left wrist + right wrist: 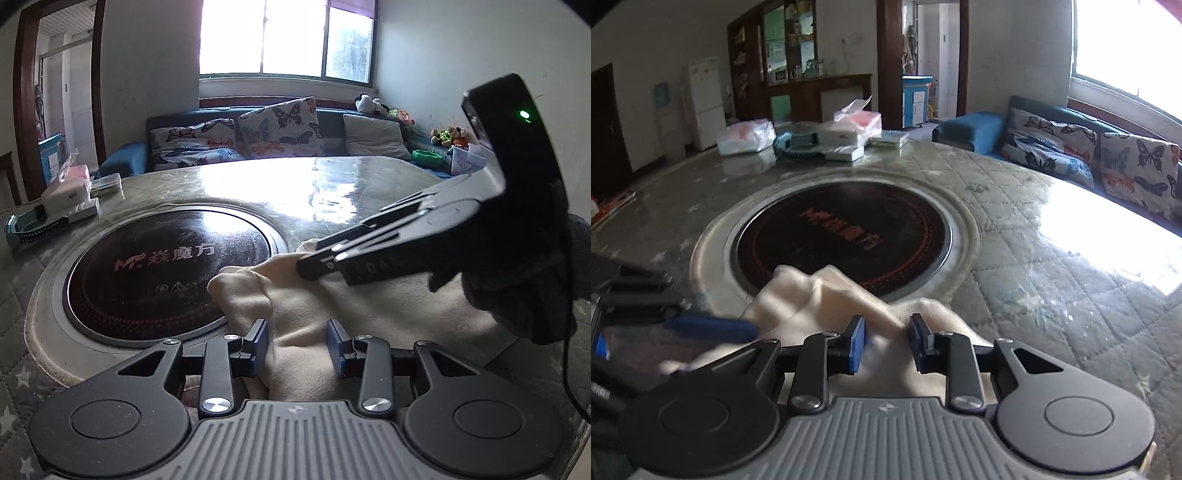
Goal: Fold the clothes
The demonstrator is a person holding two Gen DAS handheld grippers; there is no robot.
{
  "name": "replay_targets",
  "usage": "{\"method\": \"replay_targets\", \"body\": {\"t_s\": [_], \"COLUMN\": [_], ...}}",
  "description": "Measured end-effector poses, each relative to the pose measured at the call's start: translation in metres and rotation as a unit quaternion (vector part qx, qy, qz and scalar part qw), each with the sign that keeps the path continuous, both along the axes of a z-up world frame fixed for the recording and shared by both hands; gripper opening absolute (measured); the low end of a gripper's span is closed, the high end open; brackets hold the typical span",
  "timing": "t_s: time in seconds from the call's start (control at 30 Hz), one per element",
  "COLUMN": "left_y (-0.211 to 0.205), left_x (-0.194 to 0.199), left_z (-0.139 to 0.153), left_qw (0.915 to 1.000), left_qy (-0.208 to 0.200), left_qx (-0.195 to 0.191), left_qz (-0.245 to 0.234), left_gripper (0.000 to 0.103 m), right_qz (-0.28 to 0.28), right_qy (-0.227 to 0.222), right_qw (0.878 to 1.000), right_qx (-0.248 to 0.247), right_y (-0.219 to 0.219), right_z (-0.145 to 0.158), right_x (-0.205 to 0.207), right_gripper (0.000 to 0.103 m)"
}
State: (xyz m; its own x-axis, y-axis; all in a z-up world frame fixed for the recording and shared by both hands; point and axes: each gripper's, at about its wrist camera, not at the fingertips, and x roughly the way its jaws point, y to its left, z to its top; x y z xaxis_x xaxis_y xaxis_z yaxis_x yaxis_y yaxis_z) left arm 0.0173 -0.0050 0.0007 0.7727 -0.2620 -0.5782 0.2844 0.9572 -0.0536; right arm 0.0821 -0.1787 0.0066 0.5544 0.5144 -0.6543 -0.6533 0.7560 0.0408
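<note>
A cream cloth (314,306) lies bunched on the table at the near edge of the round black hotplate (166,266). My left gripper (297,347) is open, its blue-padded fingers on either side of a fold of the cloth. My right gripper (317,264) comes in from the right in the left wrist view and rests on the cloth's far edge. In the right wrist view, the right gripper (886,343) is open around a ridge of the cloth (827,299). The left gripper's blue fingers (713,328) reach in from the left.
The table has a quilted grey cover (1052,258) under clear plastic. Boxes and plastic bags (827,136) stand at its far side, and a box and a watch band (40,225) lie at the left. A sofa with butterfly cushions (258,129) stands behind.
</note>
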Motion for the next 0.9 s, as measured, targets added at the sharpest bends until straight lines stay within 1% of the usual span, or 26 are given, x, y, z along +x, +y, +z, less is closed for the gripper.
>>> {"method": "replay_targets", "body": {"t_s": [0.13, 0.2, 0.33, 0.47, 0.57, 0.67, 0.83, 0.87, 0.9], "left_y": [0.006, 0.011, 0.020, 0.025, 0.030, 0.033, 0.031, 0.031, 0.031], "left_x": [0.000, 0.001, 0.018, 0.036, 0.045, 0.044, 0.042, 0.042, 0.042], "left_z": [0.005, 0.010, 0.015, 0.009, 0.001, -0.003, -0.003, -0.003, -0.003], "left_qw": [0.9999, 0.9998, 0.9992, 0.9985, 0.9980, 0.9979, 0.9981, 0.9981, 0.9981], "left_qy": [-0.002, -0.009, -0.005, 0.010, 0.023, 0.028, 0.025, 0.025, 0.025], "left_qx": [-0.010, -0.015, -0.022, -0.017, -0.007, -0.007, -0.001, -0.002, -0.002], "left_qz": [0.002, 0.008, 0.032, 0.051, 0.058, 0.058, 0.056, 0.056, 0.056], "left_gripper": [0.038, 0.038, 0.036, 0.030, 0.030, 0.030, 0.030, 0.030, 0.030], "right_qz": [-0.018, -0.022, -0.006, 0.019, 0.038, 0.065, 0.110, 0.118, 0.125], "right_qy": [0.002, -0.007, -0.021, -0.013, -0.001, 0.002, -0.016, -0.019, -0.026], "right_qw": [1.000, 1.000, 1.000, 1.000, 0.999, 0.998, 0.994, 0.993, 0.992], "right_qx": [0.017, 0.017, 0.008, -0.002, -0.002, 0.000, 0.008, 0.008, -0.004], "right_y": [-0.006, -0.013, -0.025, -0.023, -0.014, -0.002, 0.018, 0.021, 0.026], "right_z": [0.005, 0.013, 0.026, 0.021, 0.013, 0.008, 0.011, 0.011, 0.009], "right_x": [0.006, 0.001, -0.020, -0.039, -0.049, -0.061, -0.090, -0.096, -0.101], "right_gripper": [0.025, 0.025, 0.026, 0.026, 0.026, 0.026, 0.025, 0.025, 0.027]}}
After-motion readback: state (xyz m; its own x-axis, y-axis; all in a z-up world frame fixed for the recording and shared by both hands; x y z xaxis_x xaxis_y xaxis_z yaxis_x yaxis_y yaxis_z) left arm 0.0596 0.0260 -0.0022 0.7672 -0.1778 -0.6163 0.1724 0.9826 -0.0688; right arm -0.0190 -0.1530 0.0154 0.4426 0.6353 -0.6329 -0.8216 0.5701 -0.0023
